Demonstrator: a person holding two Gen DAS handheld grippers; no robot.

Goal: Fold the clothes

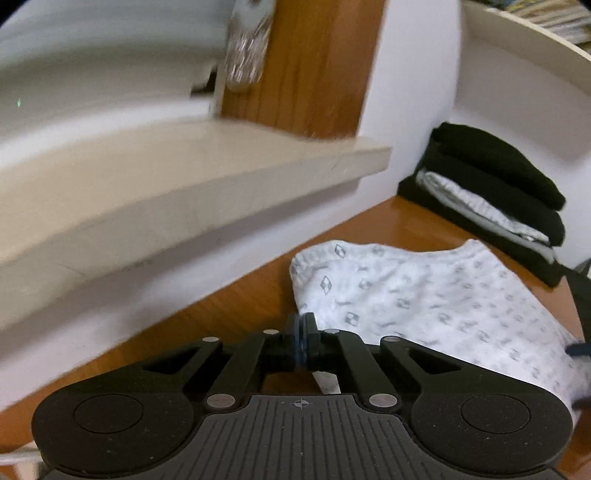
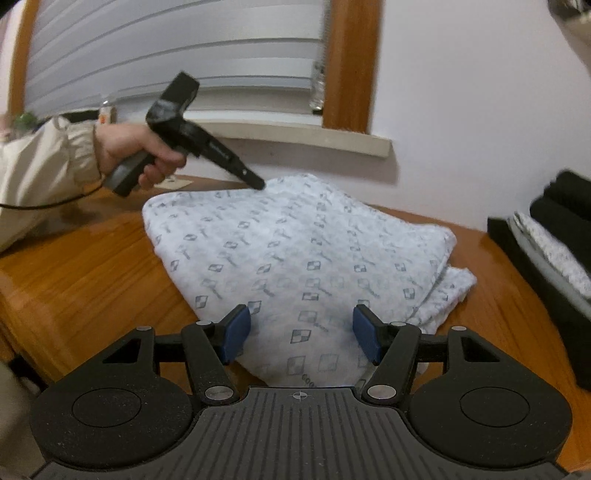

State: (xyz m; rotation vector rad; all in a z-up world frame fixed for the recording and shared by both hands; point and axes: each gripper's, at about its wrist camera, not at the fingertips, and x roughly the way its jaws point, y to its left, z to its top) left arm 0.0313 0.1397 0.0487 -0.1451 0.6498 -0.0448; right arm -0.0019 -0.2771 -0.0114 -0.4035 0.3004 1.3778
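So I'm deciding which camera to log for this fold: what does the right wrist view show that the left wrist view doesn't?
Only the right wrist view shows the person's hand holding the left gripper at the far edge of the white patterned garment, the window blinds, and the right gripper open above the garment's near edge. Only the left wrist view shows the left gripper's pads pressed together, and a shelf with books. Both show the garment, the wooden table, the windowsill and the stack of folded clothes.
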